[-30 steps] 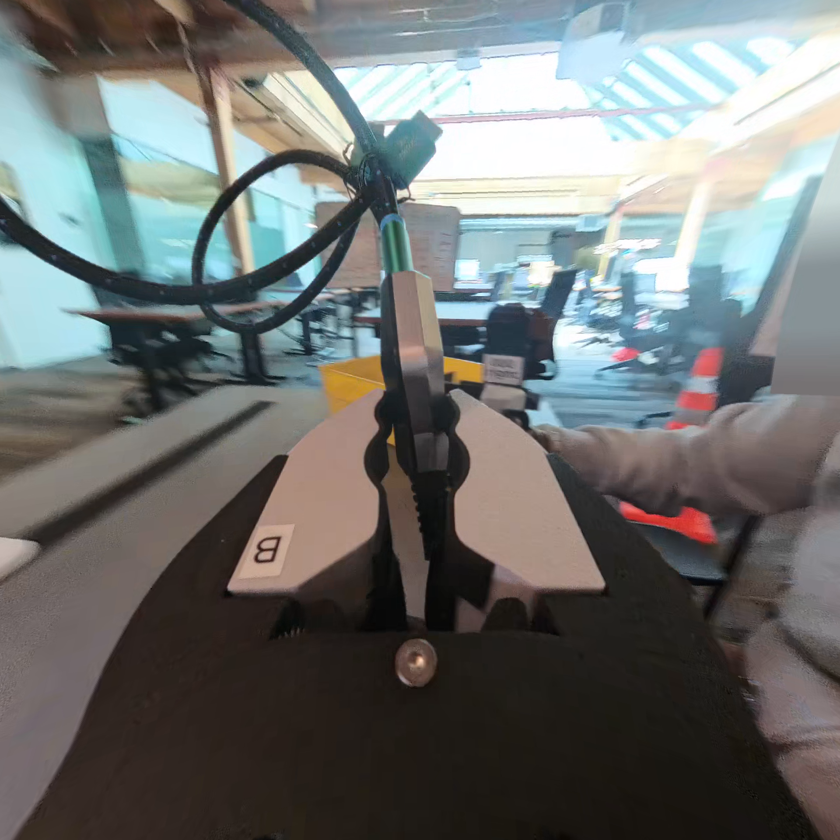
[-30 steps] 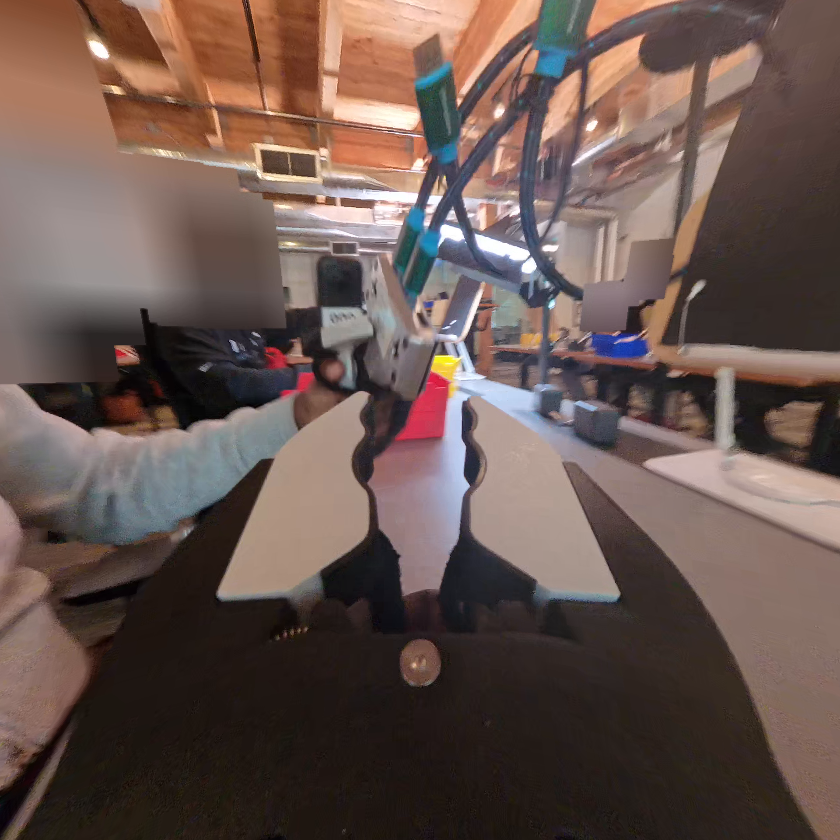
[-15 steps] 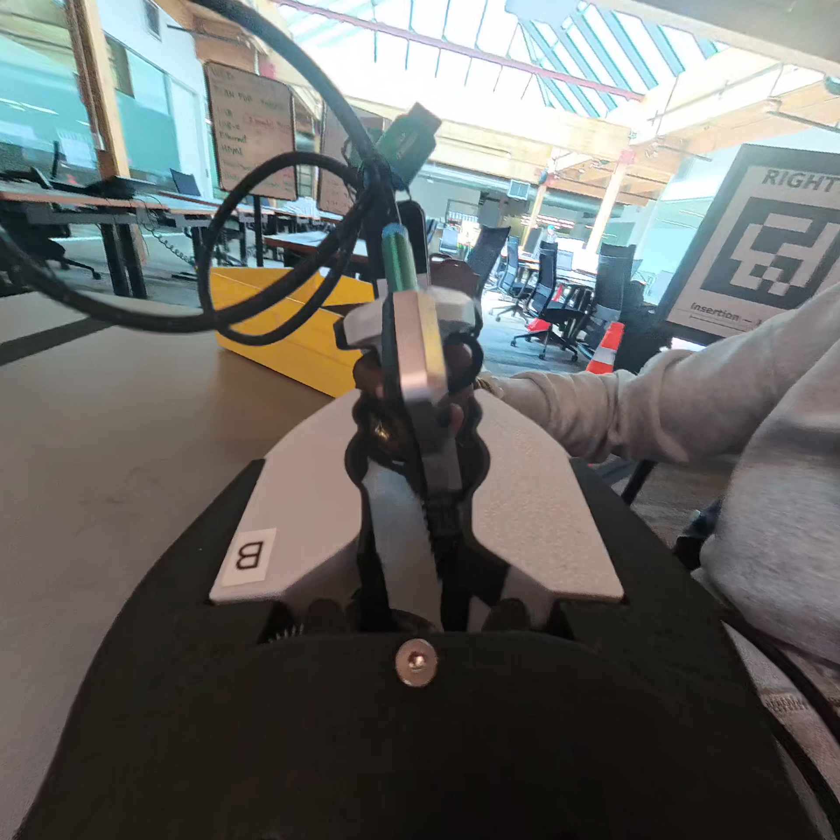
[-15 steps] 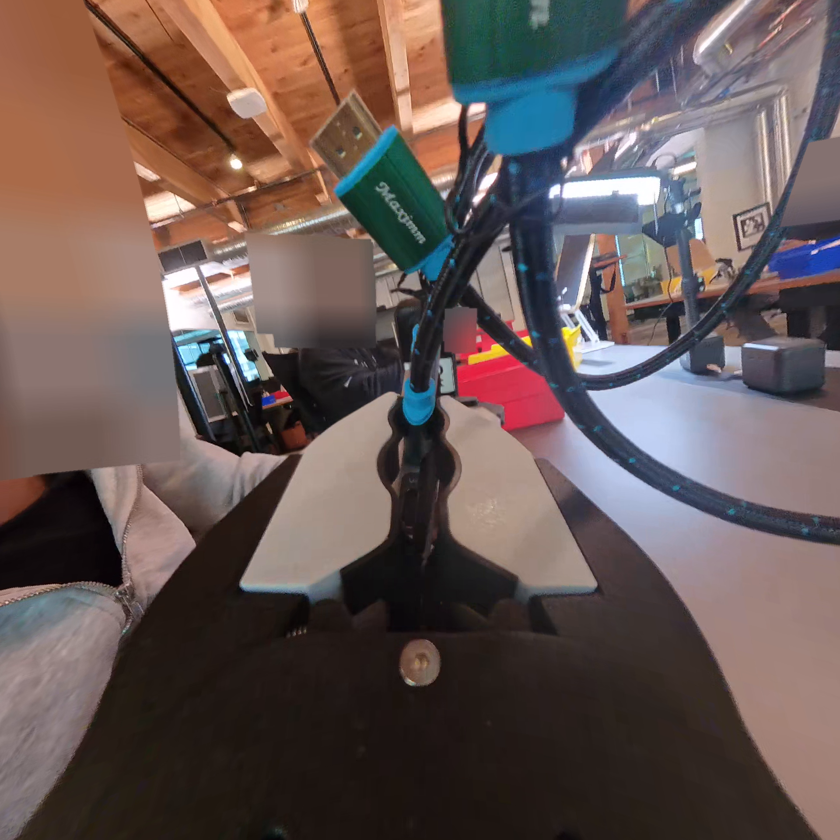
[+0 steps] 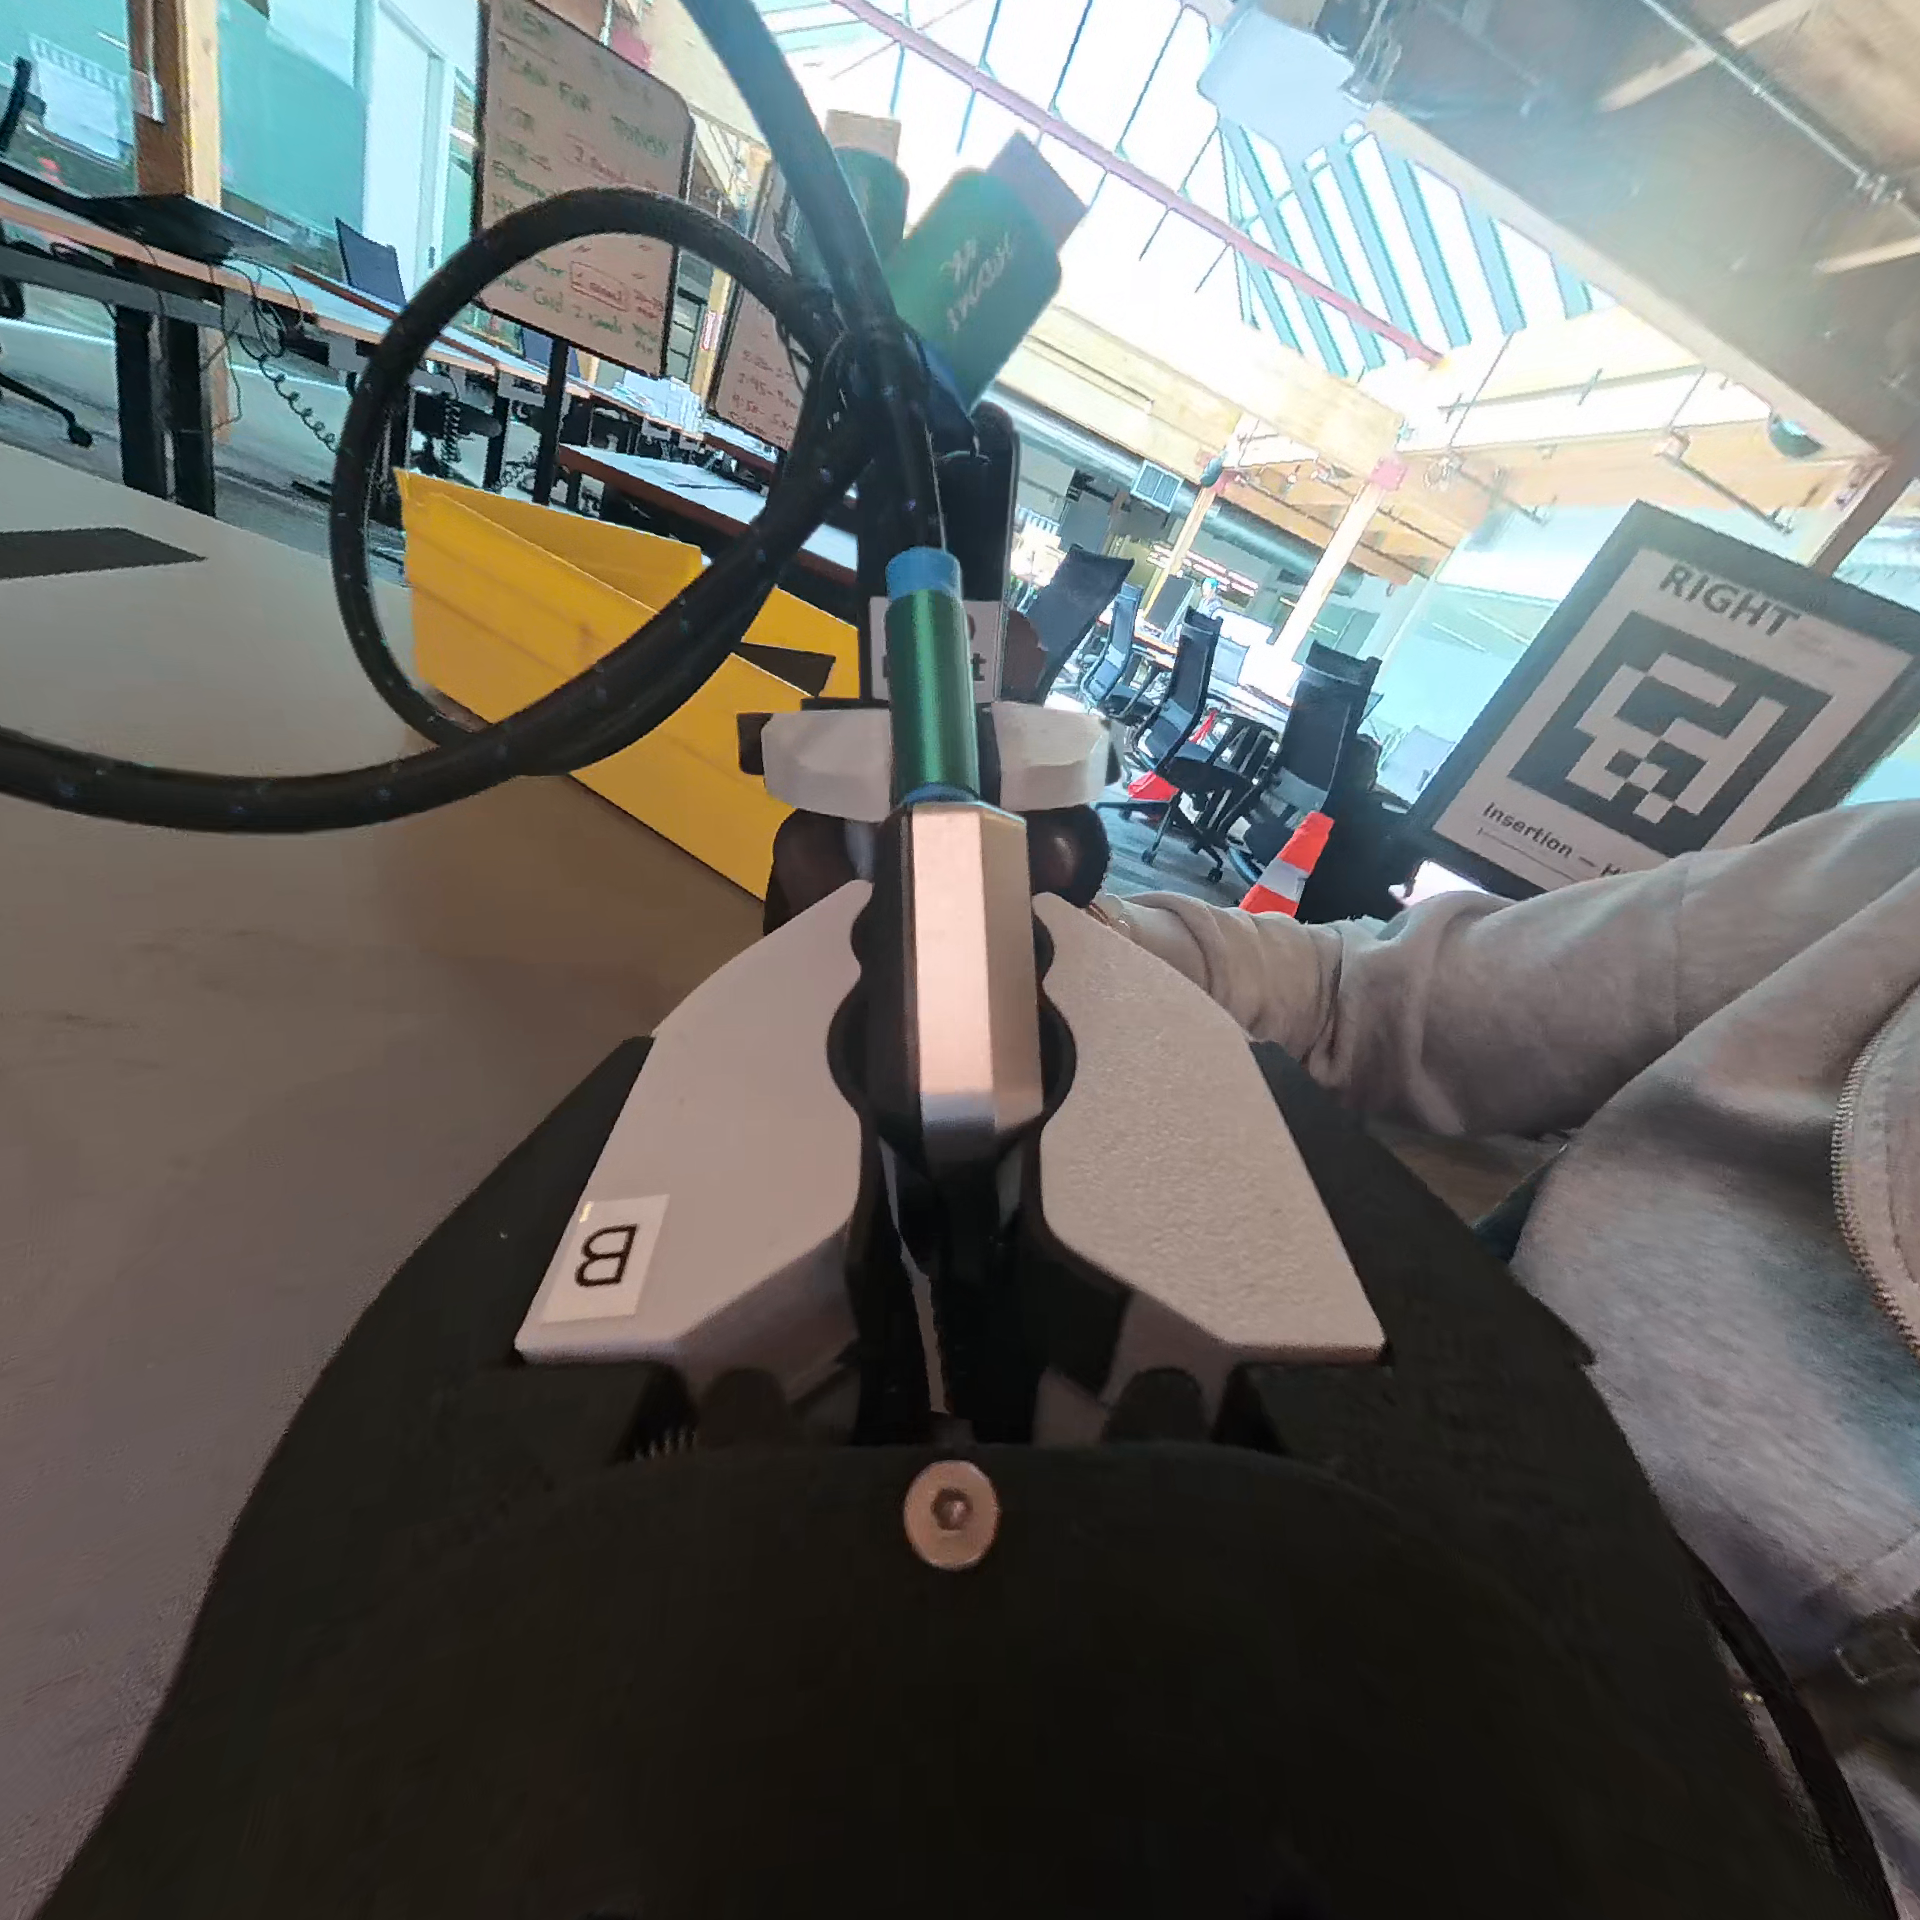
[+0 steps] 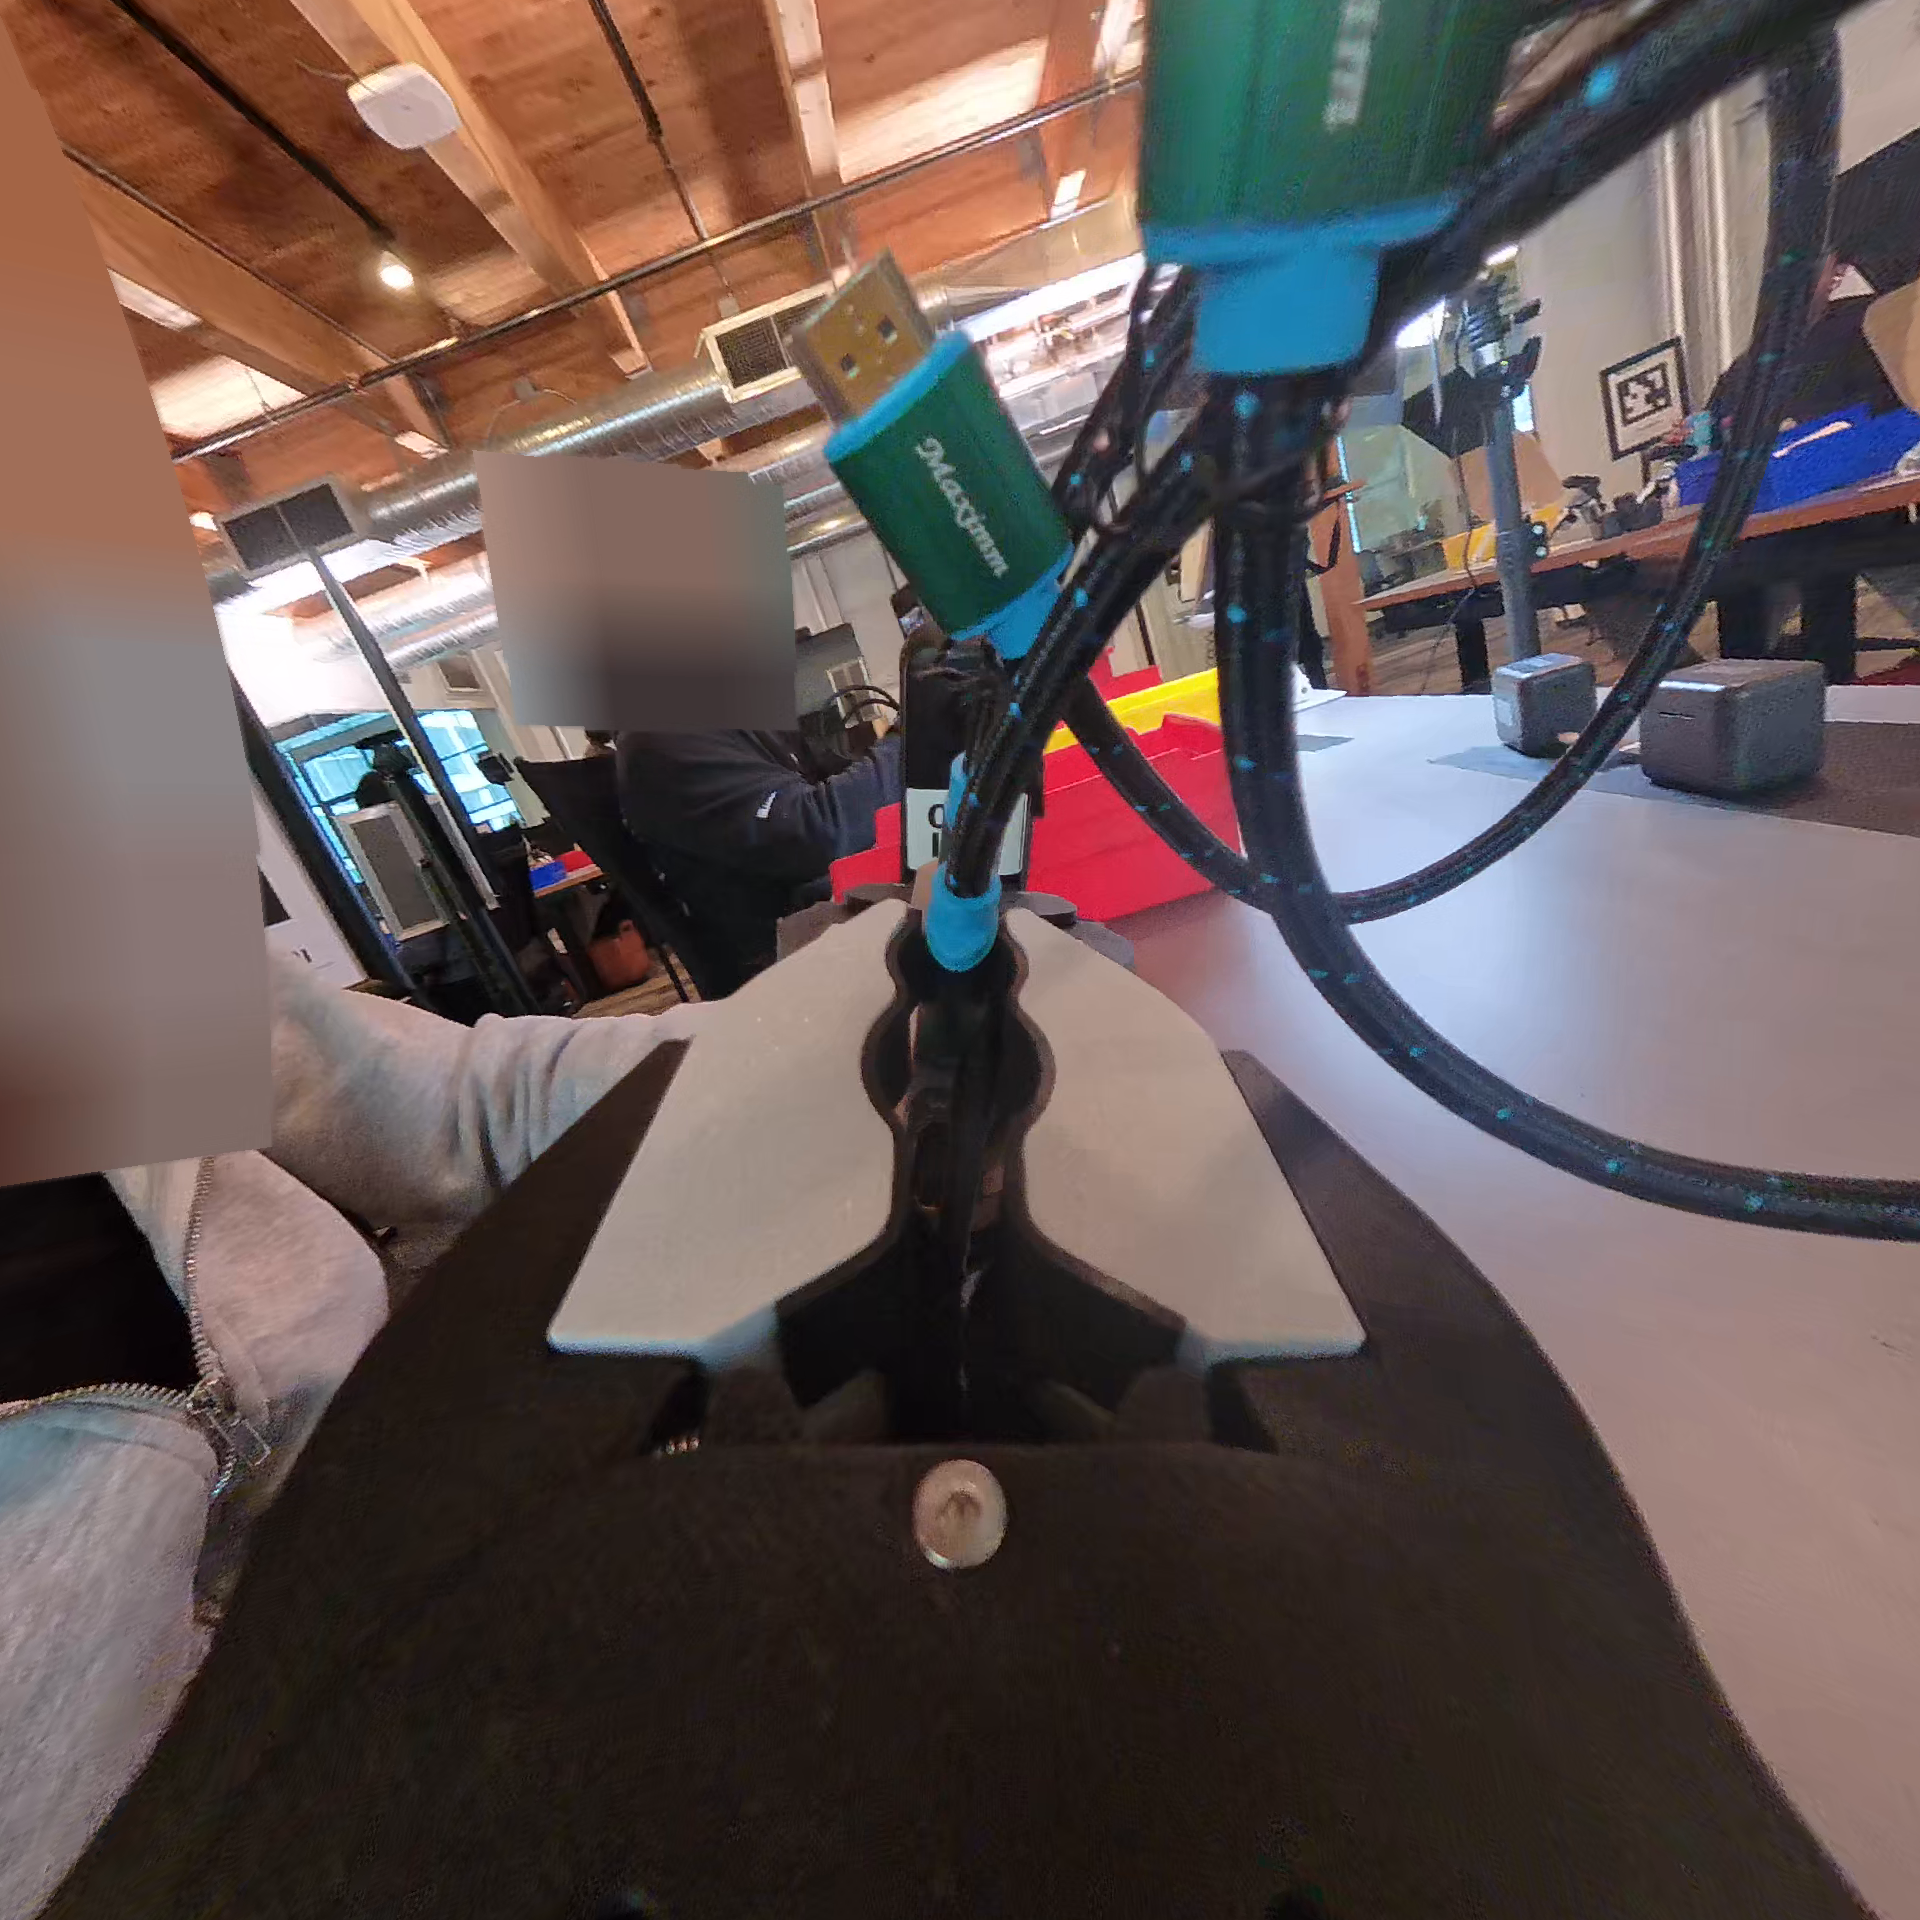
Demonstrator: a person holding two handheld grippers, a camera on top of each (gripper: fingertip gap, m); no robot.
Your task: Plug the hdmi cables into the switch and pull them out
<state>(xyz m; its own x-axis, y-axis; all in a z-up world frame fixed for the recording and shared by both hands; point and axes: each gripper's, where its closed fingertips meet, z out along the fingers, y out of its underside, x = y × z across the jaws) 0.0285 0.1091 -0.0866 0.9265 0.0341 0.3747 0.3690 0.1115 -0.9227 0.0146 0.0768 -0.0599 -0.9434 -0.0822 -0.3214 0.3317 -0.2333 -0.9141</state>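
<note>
1. Timber beams point(image 6: 520, 156) and skylights top the open workshop where a plugging trial runs over a grey table point(image 5: 260, 987).
2. Left gripper point(image 5: 940, 920) is clamped on the silver hdmi switch point(image 5: 951, 997), held edge-on above the table.
3. Right gripper point(image 6: 956, 930), spread wide and well apart from the switch a second ago, is now closed on the green hdmi plug point(image 5: 930, 686) seated in the switch's far end.
4. That grip likely means a pull-out or a final push comes next.
5. Above the switch, a loose green plug point(image 6: 951, 520) dangles in the black braided cables point(image 5: 520, 416).
6. Beyond the switch sit a yellow bin point(image 5: 540, 634) and a red bin point(image 6: 1122, 821).
</note>
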